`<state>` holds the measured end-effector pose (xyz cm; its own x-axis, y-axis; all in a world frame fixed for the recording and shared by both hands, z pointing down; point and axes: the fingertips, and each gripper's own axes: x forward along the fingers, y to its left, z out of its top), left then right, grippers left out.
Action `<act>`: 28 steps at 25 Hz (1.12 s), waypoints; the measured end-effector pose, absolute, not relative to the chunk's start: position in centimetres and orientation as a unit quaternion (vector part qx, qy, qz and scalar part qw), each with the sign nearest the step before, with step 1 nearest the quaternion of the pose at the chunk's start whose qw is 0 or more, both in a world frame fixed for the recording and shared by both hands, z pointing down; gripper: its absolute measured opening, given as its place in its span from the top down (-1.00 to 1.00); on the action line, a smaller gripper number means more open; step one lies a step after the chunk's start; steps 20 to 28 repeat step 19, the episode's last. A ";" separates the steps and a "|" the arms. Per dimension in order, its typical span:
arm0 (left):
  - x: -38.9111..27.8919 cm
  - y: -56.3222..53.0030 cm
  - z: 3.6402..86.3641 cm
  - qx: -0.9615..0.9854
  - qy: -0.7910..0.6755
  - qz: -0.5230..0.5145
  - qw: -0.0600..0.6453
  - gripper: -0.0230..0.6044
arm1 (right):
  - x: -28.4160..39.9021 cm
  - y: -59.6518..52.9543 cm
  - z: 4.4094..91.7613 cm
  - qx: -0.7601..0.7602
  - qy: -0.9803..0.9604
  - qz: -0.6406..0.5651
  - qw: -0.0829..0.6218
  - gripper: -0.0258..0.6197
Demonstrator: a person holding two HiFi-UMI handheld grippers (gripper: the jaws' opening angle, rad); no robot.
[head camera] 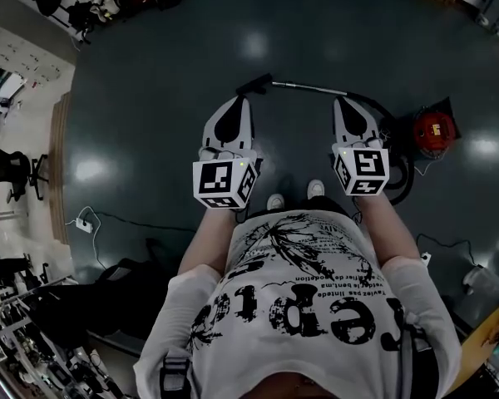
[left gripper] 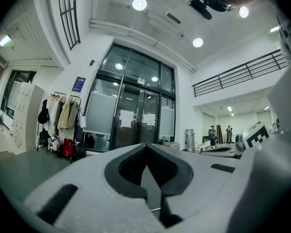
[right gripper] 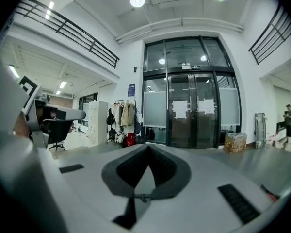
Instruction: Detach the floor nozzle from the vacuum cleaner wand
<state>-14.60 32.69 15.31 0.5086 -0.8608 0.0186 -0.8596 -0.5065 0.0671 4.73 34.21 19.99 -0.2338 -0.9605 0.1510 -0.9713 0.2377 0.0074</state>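
While left gripper (head camera: 241,100) and right gripper (head camera: 343,100) are hovering shut and empty, the floor nozzle (head camera: 254,84) is lying at the wand's (head camera: 309,86) end, upper centre. Whether joined or apart is showing too small to tell.

I'm seeing the left gripper (head camera: 244,100) and the right gripper (head camera: 341,100) in pale grey-white with black jaw linings, each carrying a cube of black-and-white square markers. The floor (head camera: 166,73) reads dark blue-grey with glossy pale light spots. The floor nozzle (head camera: 255,83) is black, the wand (head camera: 316,87) is silver and the vacuum cleaner (head camera: 433,130) is red. The person's shirt (head camera: 258,264) is white with black print, and the shoes (head camera: 275,200) are white.
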 end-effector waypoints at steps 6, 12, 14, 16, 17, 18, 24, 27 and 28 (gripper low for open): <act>-15.9 32.2 15.5 0.867 -0.496 -0.016 0.036 0.91 | 3.6 33.8 19.6 0.612 -0.787 0.026 0.066 0.91; -17.5 31.7 15.7 0.868 -0.496 -0.017 0.034 0.91 | 2.5 33.5 19.4 0.618 -0.783 0.025 0.065 0.91; -18.0 31.5 15.9 0.867 -0.497 -0.017 0.037 0.91 | 2.1 33.5 19.6 0.618 -0.783 0.025 0.068 0.91; -18.4 31.3 16.3 0.866 -0.498 -0.018 0.042 0.91 | 1.8 33.4 19.9 0.618 -0.783 0.028 0.070 0.91; -18.6 31.3 16.5 0.866 -0.498 -0.018 0.045 0.91 | 1.7 33.4 20.1 0.618 -0.783 0.030 0.071 0.91; -18.8 31.2 16.7 0.865 -0.498 -0.017 0.048 0.91 | 1.5 33.4 20.2 0.618 -0.783 0.031 0.071 0.91; -19.0 31.2 16.9 0.865 -0.498 -0.017 0.051 0.91 | 1.3 33.4 20.3 0.618 -0.783 0.032 0.070 0.91; -19.0 31.2 16.9 0.865 -0.498 -0.017 0.051 0.91 | 1.3 33.4 20.3 0.618 -0.783 0.032 0.070 0.91; -19.0 31.2 16.9 0.865 -0.498 -0.017 0.051 0.91 | 1.3 33.4 20.3 0.618 -0.783 0.032 0.070 0.91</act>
